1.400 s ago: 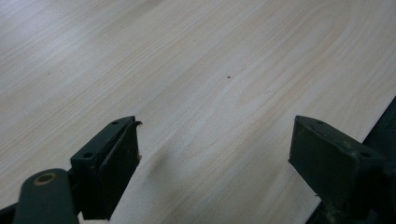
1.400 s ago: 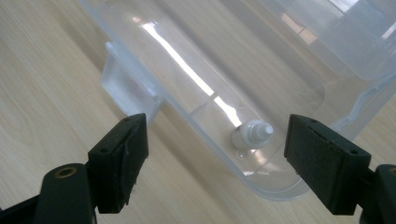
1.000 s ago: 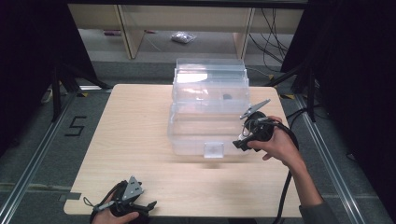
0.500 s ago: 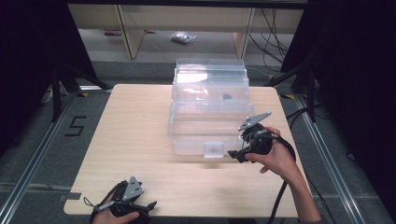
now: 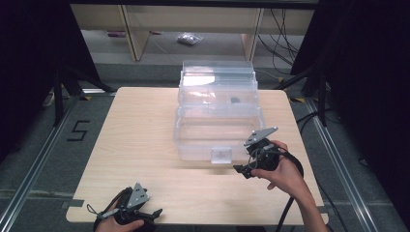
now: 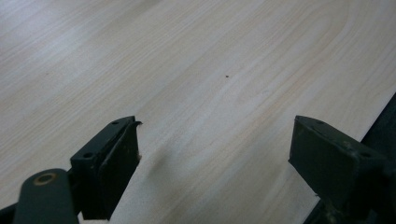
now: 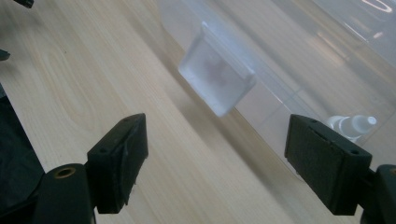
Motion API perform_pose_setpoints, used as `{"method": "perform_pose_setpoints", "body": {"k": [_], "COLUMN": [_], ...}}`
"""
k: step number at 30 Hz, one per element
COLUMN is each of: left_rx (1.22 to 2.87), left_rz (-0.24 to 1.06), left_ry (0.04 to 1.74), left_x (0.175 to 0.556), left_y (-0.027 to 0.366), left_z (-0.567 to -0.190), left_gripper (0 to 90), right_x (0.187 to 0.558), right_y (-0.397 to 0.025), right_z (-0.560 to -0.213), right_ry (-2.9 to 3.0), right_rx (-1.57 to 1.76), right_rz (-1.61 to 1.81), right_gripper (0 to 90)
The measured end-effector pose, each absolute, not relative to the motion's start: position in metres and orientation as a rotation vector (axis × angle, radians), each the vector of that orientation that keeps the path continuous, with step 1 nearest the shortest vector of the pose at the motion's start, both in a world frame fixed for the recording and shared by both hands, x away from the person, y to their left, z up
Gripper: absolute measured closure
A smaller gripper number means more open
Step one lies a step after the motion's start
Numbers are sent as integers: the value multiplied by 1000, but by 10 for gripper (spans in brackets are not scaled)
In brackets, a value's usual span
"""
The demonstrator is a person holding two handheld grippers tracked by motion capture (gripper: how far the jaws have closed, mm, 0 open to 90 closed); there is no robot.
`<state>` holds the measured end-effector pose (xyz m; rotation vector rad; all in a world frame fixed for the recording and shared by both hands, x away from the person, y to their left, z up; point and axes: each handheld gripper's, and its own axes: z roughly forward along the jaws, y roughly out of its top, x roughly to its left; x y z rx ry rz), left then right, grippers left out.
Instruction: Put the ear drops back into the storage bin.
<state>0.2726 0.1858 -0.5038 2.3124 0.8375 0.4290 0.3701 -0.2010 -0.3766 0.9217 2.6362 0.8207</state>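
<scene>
Left gripper [image 5: 145, 215] rests low at the table's [image 5: 140, 130] near edge, jaws spread, empty. Clear lidded box [image 5: 217, 116] sits mid-table. Right gripper [image 5: 243, 170], jaws spread, hangs just beside the box's front latch [image 7: 217, 81]; likely unlatching next, needing a squared-up approach. Pale wood top, grey floor, dark curtains.

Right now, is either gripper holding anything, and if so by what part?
Nothing is held. The left gripper is open over bare table; the right gripper is open, facing the clear box's latch.
</scene>
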Motion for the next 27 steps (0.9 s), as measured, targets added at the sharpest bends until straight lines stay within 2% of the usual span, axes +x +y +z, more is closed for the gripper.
{"method": "perform_pose_setpoints", "body": {"k": [10, 13, 14, 23, 27], "left_rx": [2312, 2258, 2308, 2309, 2259], "left_rz": [437, 426, 433, 428, 431], "left_ry": [834, 873, 828, 829, 871], "left_x": [273, 271, 272, 272, 271], "left_y": [186, 183, 186, 186, 184], "left_z": [-504, -506, -503, -503, -506], "left_gripper": [153, 153, 153, 153, 153], "right_x": [364, 361, 360, 355, 352], "right_y": [-199, -197, -199, -202, -200], "right_z": [-387, -390, -394, -398, -402], "right_ry": [2611, 2605, 2616, 2598, 2592], "right_rx": [845, 873, 838, 870, 860], "right_rz": [885, 911, 899, 913, 922], "right_gripper": [222, 221, 223, 216, 216]}}
